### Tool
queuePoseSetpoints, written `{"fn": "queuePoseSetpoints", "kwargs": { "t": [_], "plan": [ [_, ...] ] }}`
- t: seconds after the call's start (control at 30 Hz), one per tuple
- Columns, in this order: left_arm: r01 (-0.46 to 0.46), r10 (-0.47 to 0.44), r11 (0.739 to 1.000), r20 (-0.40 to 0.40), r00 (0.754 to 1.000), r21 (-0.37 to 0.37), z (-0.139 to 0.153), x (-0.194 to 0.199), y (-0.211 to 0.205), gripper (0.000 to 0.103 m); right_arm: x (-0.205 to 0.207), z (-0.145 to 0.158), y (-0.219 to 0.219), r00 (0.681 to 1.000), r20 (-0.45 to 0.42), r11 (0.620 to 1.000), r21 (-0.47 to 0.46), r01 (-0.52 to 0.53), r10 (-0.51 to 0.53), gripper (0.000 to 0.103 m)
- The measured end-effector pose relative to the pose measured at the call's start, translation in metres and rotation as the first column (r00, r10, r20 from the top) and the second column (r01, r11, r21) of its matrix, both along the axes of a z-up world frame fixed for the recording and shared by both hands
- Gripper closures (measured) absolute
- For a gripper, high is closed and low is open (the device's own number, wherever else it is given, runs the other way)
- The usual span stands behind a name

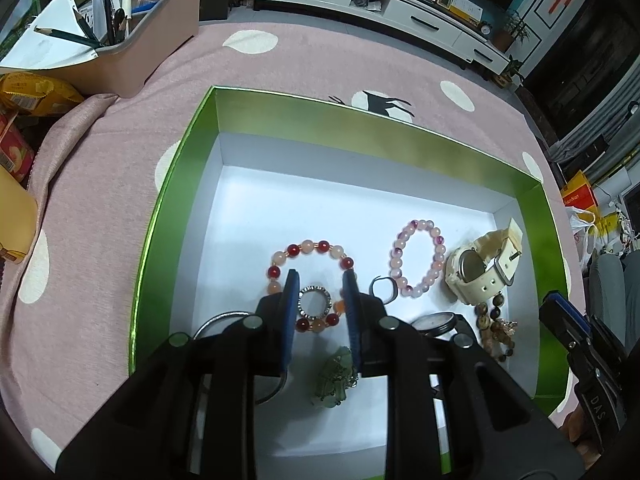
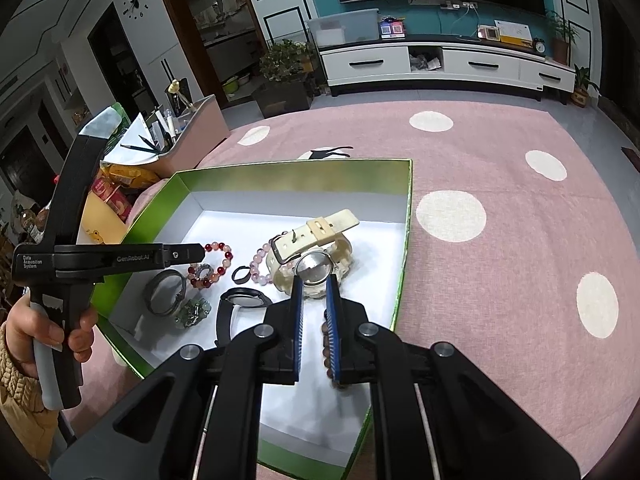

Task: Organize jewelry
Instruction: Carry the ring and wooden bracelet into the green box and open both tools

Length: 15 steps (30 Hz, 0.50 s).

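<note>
A green box (image 1: 176,184) with a white floor holds the jewelry. My left gripper (image 1: 320,278) is open above a silver studded ring (image 1: 315,301) that lies inside a red-and-peach bead bracelet (image 1: 308,248). A pink bead bracelet (image 1: 416,258), a small dark ring (image 1: 384,288), a cream watch (image 1: 480,268), a brown bead bracelet (image 1: 494,328) and a green pendant (image 1: 334,376) lie nearby. My right gripper (image 2: 314,280) is open, just in front of the cream watch (image 2: 316,248). The left gripper (image 2: 188,254) shows from the side in the right wrist view.
The box (image 2: 404,240) sits on a pink spotted cloth (image 2: 500,200). A pink organizer with pens (image 1: 152,20) and snack packets (image 1: 32,92) stand at the far left. A black watch (image 2: 240,304) and a grey bangle (image 2: 164,292) lie at the box's near side.
</note>
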<state>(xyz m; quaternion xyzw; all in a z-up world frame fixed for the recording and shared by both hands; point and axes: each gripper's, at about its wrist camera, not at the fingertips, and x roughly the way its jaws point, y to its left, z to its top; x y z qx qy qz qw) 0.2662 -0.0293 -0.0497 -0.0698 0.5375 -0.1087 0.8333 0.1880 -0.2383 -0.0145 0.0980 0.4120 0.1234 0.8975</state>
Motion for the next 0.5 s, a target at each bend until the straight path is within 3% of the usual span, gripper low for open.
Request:
{"fn": "queuePoseSetpoints", "kwargs": {
  "t": [0.3, 0.4, 0.5],
  "plan": [
    [0.003, -0.004, 1.0, 0.017, 1.0, 0.004, 0.008, -0.005, 0.0, 0.061, -0.004, 0.006, -0.004, 1.0, 0.01, 1.0, 0.005, 0.011, -0.011, 0.09],
    [0.008, -0.008, 1.0, 0.03, 1.0, 0.015, 0.013, -0.01, -0.001, 0.055, -0.01, 0.009, -0.005, 1.0, 0.014, 1.0, 0.004, 0.018, -0.018, 0.075],
    [0.013, -0.015, 0.999, 0.046, 0.999, 0.03, 0.019, -0.016, -0.003, 0.05, -0.014, 0.014, -0.006, 1.0, 0.02, 1.0, -0.001, 0.022, -0.022, 0.072]
  ]
}}
